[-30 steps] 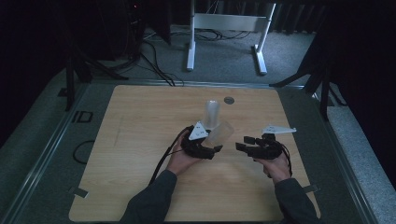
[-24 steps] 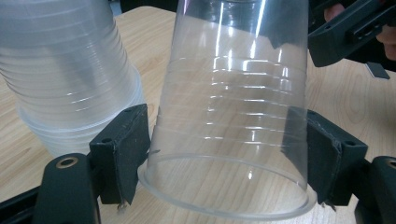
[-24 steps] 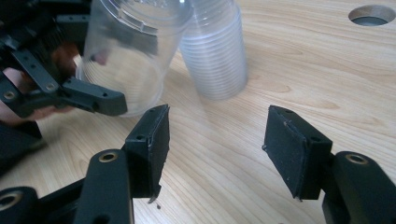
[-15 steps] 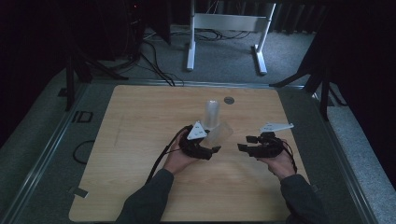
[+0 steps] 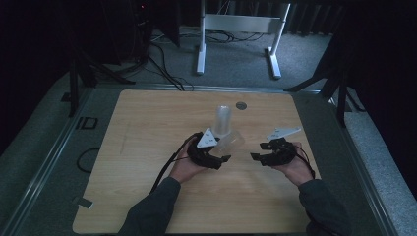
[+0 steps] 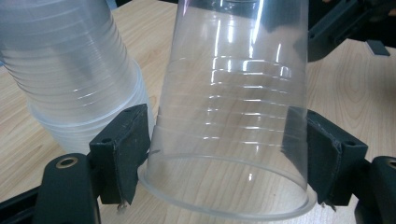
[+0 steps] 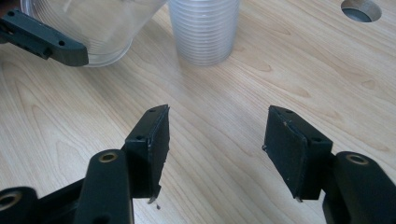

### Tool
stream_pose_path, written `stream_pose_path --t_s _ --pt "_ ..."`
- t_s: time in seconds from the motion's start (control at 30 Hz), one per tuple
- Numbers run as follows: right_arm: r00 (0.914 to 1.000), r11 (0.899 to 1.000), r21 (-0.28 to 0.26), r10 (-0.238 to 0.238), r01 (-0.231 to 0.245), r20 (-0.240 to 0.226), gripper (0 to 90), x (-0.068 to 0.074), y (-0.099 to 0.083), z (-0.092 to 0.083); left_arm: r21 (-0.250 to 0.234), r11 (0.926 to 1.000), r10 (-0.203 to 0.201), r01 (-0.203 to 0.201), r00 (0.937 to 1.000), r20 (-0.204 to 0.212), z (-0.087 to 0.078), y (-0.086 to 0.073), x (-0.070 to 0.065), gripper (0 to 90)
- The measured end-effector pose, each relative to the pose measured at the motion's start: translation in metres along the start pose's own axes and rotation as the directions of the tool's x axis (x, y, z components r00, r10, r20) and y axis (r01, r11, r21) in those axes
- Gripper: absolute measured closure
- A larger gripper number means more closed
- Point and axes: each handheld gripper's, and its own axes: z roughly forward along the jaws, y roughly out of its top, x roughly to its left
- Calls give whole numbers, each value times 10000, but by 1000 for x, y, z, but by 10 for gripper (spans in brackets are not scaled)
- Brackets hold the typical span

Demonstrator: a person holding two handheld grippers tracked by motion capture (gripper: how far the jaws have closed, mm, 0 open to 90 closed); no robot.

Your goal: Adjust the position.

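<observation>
A clear plastic cup [image 6: 233, 107] lies tilted on its side between the pads of my left gripper [image 6: 224, 149], mouth toward the camera, and both pads press its wall. In the high view my left gripper [image 5: 221, 151] holds this cup [image 5: 231, 141] just in front of an upright stack of clear cups [image 5: 223, 119]. The stack [image 6: 65, 70] stands close beside the held cup. My right gripper [image 5: 256, 151] hovers to the right of the cup, apart from it. Its jaws [image 7: 215, 140] stand open over bare wood, pointing at the stack [image 7: 205, 28] and the held cup [image 7: 98, 28].
The wooden tabletop [image 5: 147, 147] has a round metal-lined hole [image 5: 240, 105] behind the stack. A grey metal frame [image 5: 54, 152] borders the table. Cables trail from both grippers toward the person. White stand legs [image 5: 236, 29] sit on the floor beyond.
The right gripper has edged a little to the left, toward the cup. The left gripper and the cup hold still.
</observation>
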Motion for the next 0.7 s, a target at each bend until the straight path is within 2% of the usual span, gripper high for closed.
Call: stream_pose_path --t_s 0.1,0.13,0.43,0.7 --pt "10000 9999 57 -91 90 31 402 0 1 0 6 10000 7 -7 10000 25 0 0 0 237" --pt "9995 9992 254 -319 317 81 402 1 4 -1 78 9999 93 -94 9999 57 0 0 -1 238" --pt "9948 9917 821 -1005 990 138 413 4 11 -3 261 9993 272 -274 9996 99 -1 0 0 237" --pt "9908 9838 1222 -1343 1312 177 414 7 16 -3 470 9975 514 -523 9985 205 -2 3 0 237"
